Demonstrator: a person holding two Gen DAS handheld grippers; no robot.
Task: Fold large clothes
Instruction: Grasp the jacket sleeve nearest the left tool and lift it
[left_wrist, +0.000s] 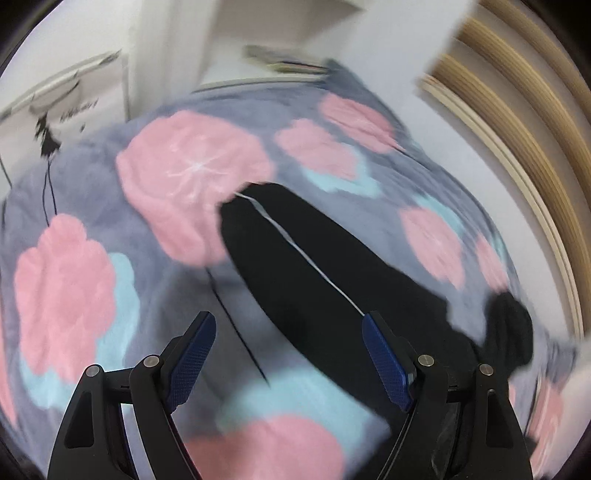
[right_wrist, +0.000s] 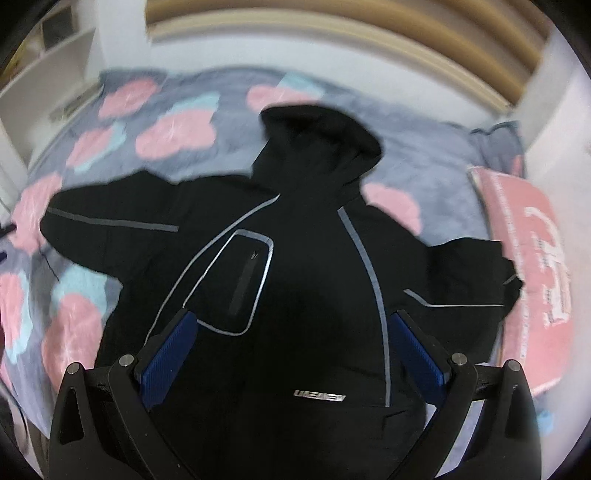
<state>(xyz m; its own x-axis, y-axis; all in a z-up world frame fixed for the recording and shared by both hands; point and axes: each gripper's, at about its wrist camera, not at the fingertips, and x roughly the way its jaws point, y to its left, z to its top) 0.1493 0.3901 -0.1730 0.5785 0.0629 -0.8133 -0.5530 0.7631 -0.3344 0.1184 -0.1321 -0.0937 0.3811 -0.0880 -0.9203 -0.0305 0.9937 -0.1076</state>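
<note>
- The black jacket (right_wrist: 295, 266) lies spread face up on the flowered blanket (right_wrist: 173, 133). Its hood (right_wrist: 321, 129) points to 12 o'clock in the right wrist view, and its hem runs toward 6 o'clock beneath the camera.
- Its long axis runs 12 to 6; the sleeves reach out toward 9 and 3 o'clock.
- The left-hand sleeve (left_wrist: 295, 266), in the left wrist view, stretches from the cuff at 11 o'clock down to 4 o'clock, where it meets the body.
- The right gripper (right_wrist: 295, 354) hangs over the chest, jaws spread wide and holding nothing.
- The left gripper (left_wrist: 288, 354) is also spread and empty, over the sleeve and nearer to it, so I judge a sleeve fold would fall to this hand.
- A pink pillow (right_wrist: 532, 266) lies at 3 o'clock, just beside the other sleeve.
</note>
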